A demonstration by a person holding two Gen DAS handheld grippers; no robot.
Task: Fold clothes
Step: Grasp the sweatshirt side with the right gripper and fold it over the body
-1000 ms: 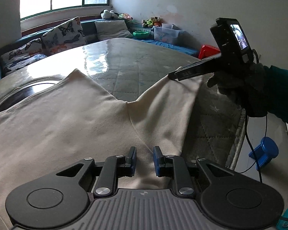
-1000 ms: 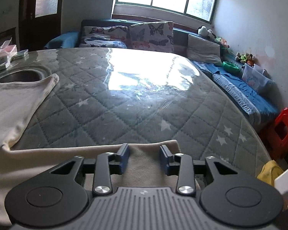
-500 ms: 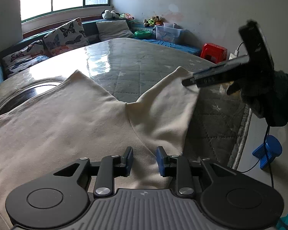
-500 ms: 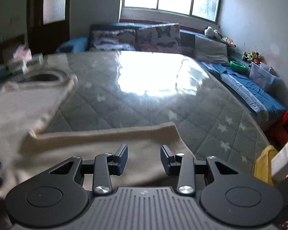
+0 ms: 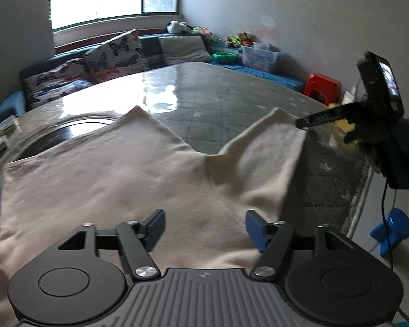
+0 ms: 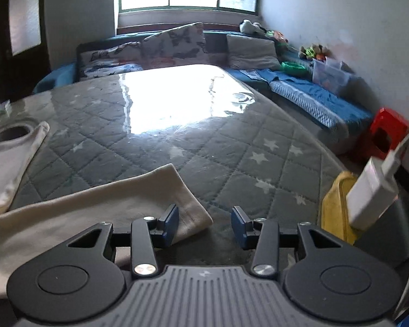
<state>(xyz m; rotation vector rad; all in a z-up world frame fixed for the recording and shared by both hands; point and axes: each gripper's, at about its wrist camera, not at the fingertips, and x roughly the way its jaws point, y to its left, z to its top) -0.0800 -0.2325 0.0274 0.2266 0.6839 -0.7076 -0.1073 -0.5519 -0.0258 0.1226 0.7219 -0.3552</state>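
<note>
A cream long-sleeved garment lies spread on a grey quilted mattress. One sleeve runs to the right edge of the mattress. My left gripper is open, with its jaws wide, just above the garment's body. My right gripper is open and empty at the sleeve's cuff end; its left finger is over the cuff corner. In the left wrist view the right gripper sits at the sleeve's end.
The mattress edge drops off at the right. Beyond it are a red stool, a yellow object and a blue object on the floor. A dark round opening lies at the left. Cushions line the far bench.
Both grippers have opened wider. My right gripper moved right along the sleeve and now sits at the cuff corner. The sleeve lies flat on the mattress.
</note>
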